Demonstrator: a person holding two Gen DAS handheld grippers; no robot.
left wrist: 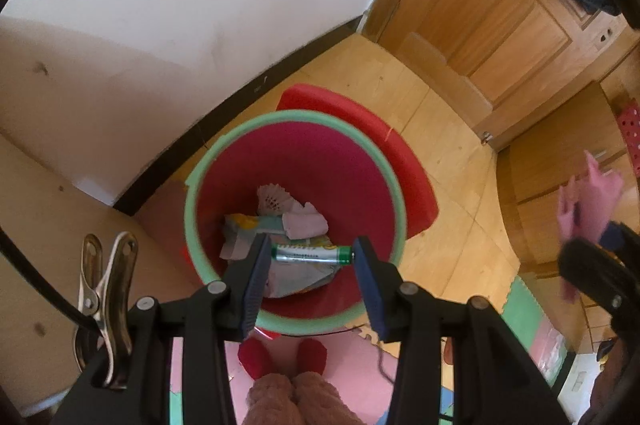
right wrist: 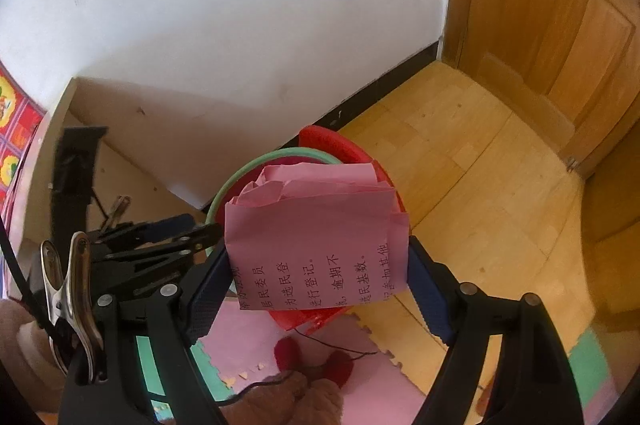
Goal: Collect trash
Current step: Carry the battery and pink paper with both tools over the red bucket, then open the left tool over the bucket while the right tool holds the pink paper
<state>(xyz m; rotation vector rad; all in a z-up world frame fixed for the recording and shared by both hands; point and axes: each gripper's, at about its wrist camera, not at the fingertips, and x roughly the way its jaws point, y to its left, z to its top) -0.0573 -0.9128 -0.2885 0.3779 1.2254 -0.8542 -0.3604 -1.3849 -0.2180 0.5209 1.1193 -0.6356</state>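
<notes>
A red bin with a green rim (left wrist: 193, 213) stands on the floor by the wall. My left gripper (left wrist: 312, 252) hangs over its mouth, shut on a green and silver battery (left wrist: 308, 254) held end to end between the pads. Inside the bin lie a shuttlecock (left wrist: 274, 199), a pink scrap and crumpled wrappers. My right gripper (right wrist: 318, 249) is shut on a folded pink paper (right wrist: 316, 225) with black print, above the bin rim (right wrist: 236, 181). The paper hides most of the bin in the right wrist view. At the right edge of the left wrist view the same pink paper (left wrist: 592, 197) shows.
A white wall with a dark skirting board runs behind the bin, and a wooden door (left wrist: 500, 5) stands to the right. A cardboard sheet (right wrist: 132, 129) leans at the left. Pink and green foam mats (right wrist: 248, 337) lie below, with a person's red slippers (left wrist: 282, 357).
</notes>
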